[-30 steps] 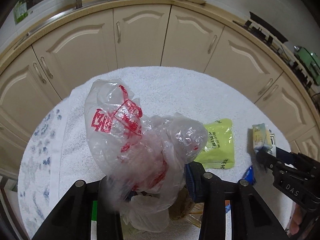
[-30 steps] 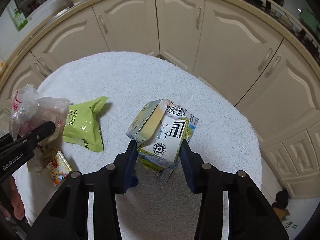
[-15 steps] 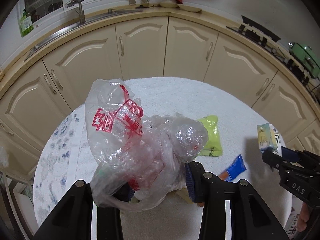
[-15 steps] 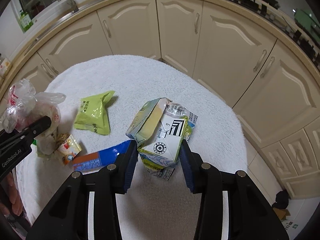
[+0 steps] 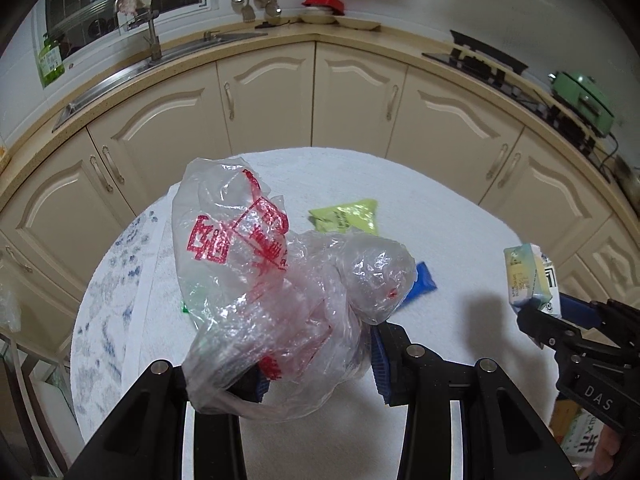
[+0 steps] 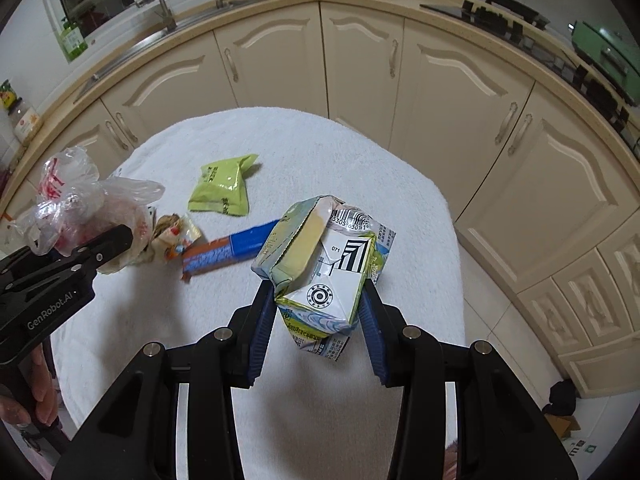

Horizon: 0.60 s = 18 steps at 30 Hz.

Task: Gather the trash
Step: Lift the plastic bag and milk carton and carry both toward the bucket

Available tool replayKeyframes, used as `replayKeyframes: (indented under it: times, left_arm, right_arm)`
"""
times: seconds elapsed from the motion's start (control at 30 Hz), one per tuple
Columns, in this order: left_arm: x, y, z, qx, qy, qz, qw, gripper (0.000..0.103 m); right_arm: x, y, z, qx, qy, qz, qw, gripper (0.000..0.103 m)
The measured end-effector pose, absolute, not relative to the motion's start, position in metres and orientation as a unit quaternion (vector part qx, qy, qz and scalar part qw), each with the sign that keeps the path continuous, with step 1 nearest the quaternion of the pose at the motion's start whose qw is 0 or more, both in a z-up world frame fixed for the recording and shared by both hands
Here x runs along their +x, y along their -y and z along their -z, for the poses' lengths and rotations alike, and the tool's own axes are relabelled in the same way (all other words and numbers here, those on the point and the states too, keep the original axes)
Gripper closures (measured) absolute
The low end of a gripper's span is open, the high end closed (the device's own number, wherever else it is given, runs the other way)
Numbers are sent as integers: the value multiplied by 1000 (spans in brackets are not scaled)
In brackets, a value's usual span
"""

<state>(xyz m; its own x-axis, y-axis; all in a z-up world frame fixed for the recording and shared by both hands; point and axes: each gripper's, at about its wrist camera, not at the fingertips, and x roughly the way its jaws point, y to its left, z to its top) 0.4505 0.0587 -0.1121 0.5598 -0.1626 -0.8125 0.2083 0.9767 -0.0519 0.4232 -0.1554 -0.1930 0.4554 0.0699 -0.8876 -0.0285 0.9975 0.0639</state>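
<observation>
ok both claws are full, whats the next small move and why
Probably bring the right claw across to the plastic bag in the left claw and drop the crushed carton in. Both are lifted clear of the white towel, while the green packet and blue wrapper lie there uncollected.

clear plastic bag (image 5: 280,292) printed red, lime-green packet (image 6: 222,191), blue wrapper (image 6: 230,250), white towel (image 6: 320,160), cream cabinets (image 6: 360,60)
</observation>
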Motion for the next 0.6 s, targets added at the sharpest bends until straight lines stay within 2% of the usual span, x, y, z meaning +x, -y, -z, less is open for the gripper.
replayKeyframes:
  times: [0.6]
  left_arm:
    - [326, 29, 87, 67, -442, 194, 873, 66]
  right_arm:
    - [315, 231, 167, 55, -496, 29, 866, 61]
